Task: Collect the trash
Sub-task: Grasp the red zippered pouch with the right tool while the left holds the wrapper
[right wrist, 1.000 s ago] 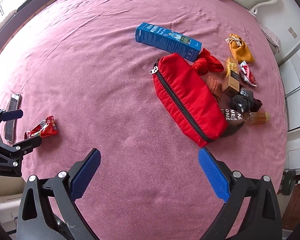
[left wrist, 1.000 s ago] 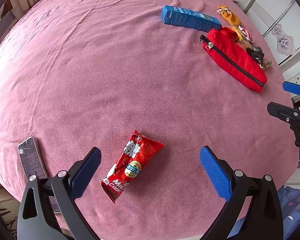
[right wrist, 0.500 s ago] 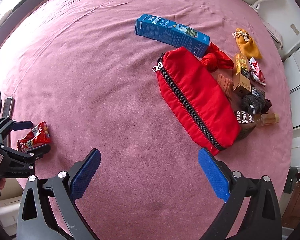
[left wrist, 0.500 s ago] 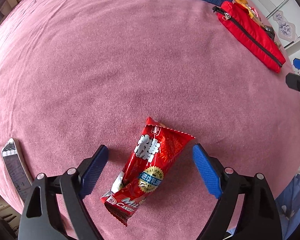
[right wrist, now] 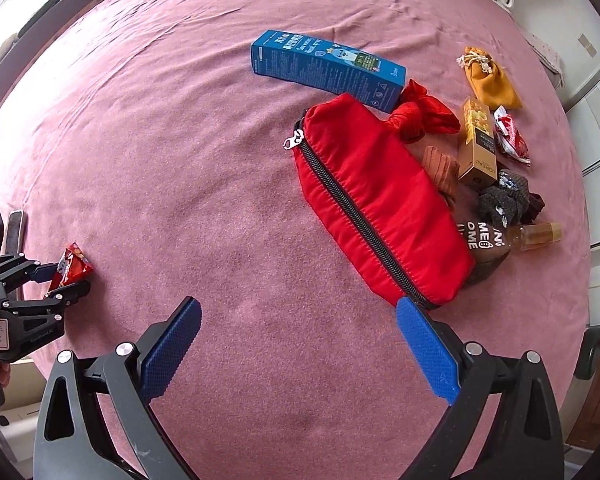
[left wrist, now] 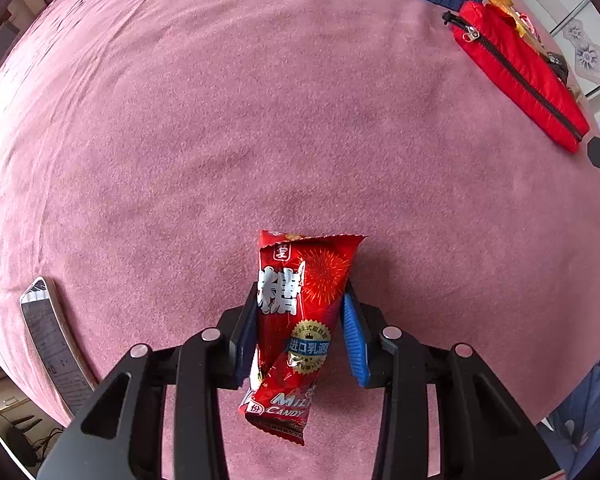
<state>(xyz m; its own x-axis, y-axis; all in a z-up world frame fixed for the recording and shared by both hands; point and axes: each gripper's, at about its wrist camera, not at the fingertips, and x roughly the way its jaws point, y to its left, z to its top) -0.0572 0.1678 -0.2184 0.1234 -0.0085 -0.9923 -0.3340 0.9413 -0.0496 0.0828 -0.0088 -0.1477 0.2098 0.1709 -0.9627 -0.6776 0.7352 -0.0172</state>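
Now the left tongs (left wrist: 300, 336) are being closed around the red candy wrapper (left wrist: 300, 320) near the bed's (left wrist: 260, 120) edge, best squeezed firmly mid-pack, while the right tongs (right wrist: 300, 344) are held apart, empty.

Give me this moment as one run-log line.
step: grasp trash | left gripper: jaws closing around red candy wrapper on pink tablecloth | right gripper: open, empty, near red zip pouch

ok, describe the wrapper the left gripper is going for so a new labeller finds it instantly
On the pink bedspread, away from the clutter around the red zip pouch, the candy wrapper sits between the closing left gripper pads. It is shiny red foil with white lettering, beside a phone.
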